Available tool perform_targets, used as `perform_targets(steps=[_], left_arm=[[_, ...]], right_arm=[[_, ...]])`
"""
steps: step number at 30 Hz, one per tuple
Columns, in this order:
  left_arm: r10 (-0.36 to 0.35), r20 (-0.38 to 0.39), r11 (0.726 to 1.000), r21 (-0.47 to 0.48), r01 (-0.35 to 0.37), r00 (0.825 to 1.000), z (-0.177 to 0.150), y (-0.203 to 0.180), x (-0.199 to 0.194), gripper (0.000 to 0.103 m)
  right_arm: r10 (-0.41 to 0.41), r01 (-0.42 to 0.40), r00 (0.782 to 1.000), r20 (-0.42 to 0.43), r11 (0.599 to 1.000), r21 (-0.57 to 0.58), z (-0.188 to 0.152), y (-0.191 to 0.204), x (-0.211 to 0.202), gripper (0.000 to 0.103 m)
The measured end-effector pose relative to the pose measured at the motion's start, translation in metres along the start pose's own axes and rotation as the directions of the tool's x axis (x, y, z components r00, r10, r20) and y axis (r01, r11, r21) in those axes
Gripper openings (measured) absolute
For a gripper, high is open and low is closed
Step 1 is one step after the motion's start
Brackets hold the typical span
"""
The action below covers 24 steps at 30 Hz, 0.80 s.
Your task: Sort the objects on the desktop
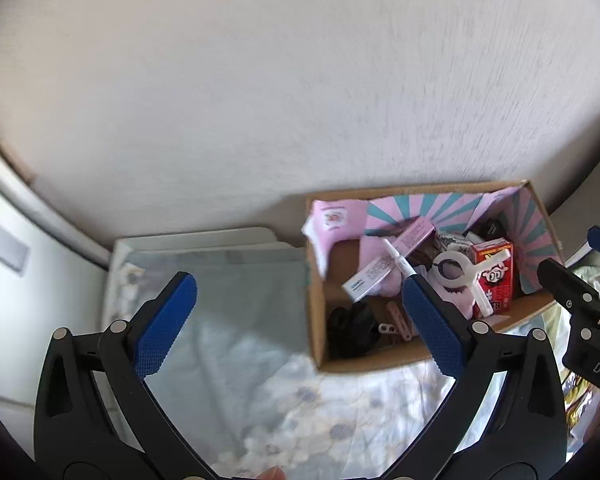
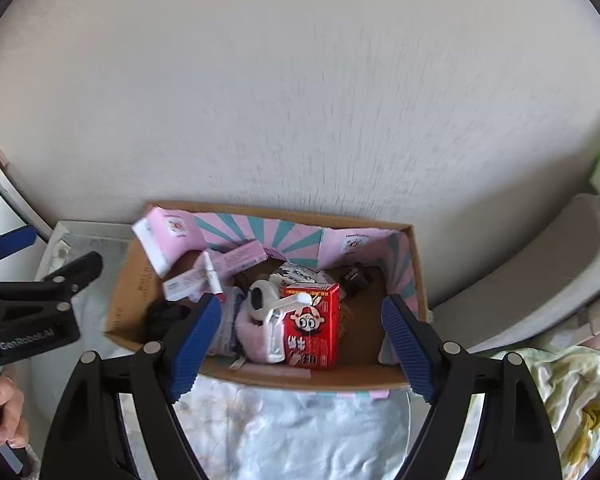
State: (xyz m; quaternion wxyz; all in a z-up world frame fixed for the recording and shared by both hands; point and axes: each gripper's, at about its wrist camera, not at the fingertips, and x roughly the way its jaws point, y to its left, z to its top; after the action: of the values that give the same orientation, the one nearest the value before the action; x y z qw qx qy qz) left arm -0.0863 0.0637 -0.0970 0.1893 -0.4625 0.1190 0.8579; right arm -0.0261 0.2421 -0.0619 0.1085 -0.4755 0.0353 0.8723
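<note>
My right fingers (image 2: 302, 340) stand wide apart with nothing between the blue pads (image 2: 196, 344); through the gap I look down on the near end of the cardboard box (image 2: 128, 300). My left fingers (image 1: 300, 312) are spread just as wide and hold nothing either, hanging over the flowered cloth (image 1: 260, 380) on the tabletop just left of the box.

The box is my landmark. Inside it, toward its near wall, the red carton (image 2: 314, 328) with a cartoon face lies flat, and a white plastic tool (image 2: 276, 312) with a ring end rests across its left edge. Left of those, a white pen-like tube (image 2: 212, 274) lies over two slim pink-and-white packets (image 2: 242, 260). A black bundle (image 2: 162, 320) sits in the box's near left corner, and a small dark item (image 2: 354, 276) lies toward its far right. A pink flap (image 2: 168, 240) hangs over the box's far left corner. Right of the box lies crumpled pale yellow fabric (image 2: 572, 392).
</note>
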Motion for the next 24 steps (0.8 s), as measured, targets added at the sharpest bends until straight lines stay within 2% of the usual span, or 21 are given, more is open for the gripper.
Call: perform_targets(steps=[4, 11, 20, 24], left_arm=[[0.034, 0.016, 0.999, -0.012, -0.033, 0.999, -0.002, 0.02, -0.035, 0.103], [-0.007, 0.029, 0.996, -0.091, 0.01, 1.0, -0.019, 0.063, -0.091, 0.103], [0.017, 0.059, 0.995, -0.099, -0.011, 0.998, -0.038, 0.083, -0.123, 0.103], [0.001, 0.056, 0.996, -0.092, 0.004, 0.998, -0.046, 0.086, -0.124, 0.103]], right_arm=[[-0.04, 0.04, 0.999, 0.01, 0.999, 0.003, -0.004, 0.015, -0.03, 0.08], [-0.032, 0.031, 0.999, 0.034, 0.999, 0.034, -0.017, 0.03, -0.08, 0.08], [-0.01, 0.009, 1.0, 0.02, 0.999, 0.038, -0.038, 0.056, -0.105, 0.08], [-0.025, 0.024, 0.999, 0.025, 0.999, 0.027, -0.044, 0.063, -0.107, 0.08]])
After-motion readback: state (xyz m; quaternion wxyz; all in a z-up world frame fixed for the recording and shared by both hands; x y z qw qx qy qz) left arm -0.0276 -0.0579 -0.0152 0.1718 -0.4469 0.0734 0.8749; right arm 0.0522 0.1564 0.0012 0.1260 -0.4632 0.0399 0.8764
